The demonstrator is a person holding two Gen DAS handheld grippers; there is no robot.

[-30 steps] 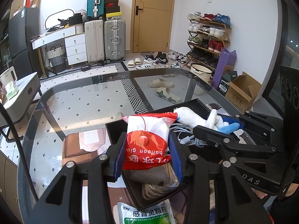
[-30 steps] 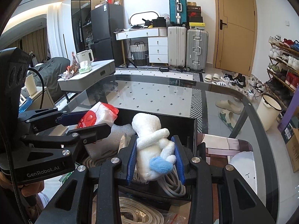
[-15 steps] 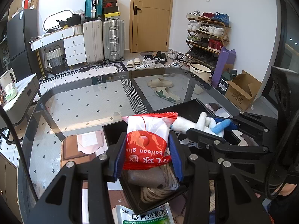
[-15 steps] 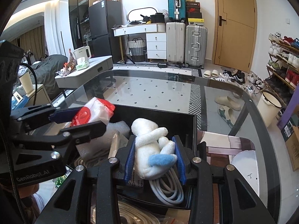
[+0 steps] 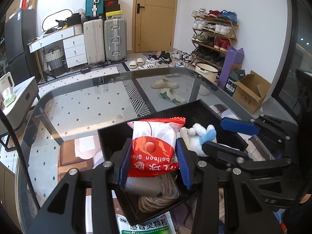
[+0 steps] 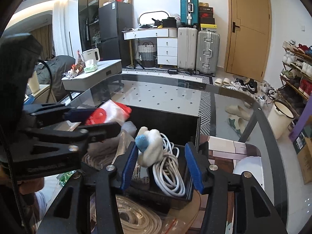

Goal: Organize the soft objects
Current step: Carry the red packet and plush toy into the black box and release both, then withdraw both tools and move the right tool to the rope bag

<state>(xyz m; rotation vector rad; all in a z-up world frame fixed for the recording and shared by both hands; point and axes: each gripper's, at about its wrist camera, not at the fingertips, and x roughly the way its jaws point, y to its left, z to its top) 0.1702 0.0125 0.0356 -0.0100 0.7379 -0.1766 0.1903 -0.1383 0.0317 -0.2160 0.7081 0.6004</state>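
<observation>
fingers of the left gripper [image 5: 153,160] are clamped on a red-and-white balloon glue packet [image 5: 156,146], held upright above the near corner of the black bin [image 5: 224,115]. judgement: it is poised for lowering into the bin with the other soft goods. fingers of the right gripper [image 6: 161,164] stand wide apart, gripping nothing; the white plush toy [image 6: 151,148] with its blue tuft lies between them inside the bin, resting on a coiled white cable [image 6: 169,167] and touching or nearly touching the left pad. judgement: the toy appears released, so the spread fingers suit a withdrawal. beige rope [image 5: 158,195] and grey foam [image 5: 136,184] sit in the bin beneath the packet. a green-printed medicine sachet [image 5: 146,224] lies on the glass bench [image 5: 87,105] outside the bin, apparently not yet sorted.
</observation>
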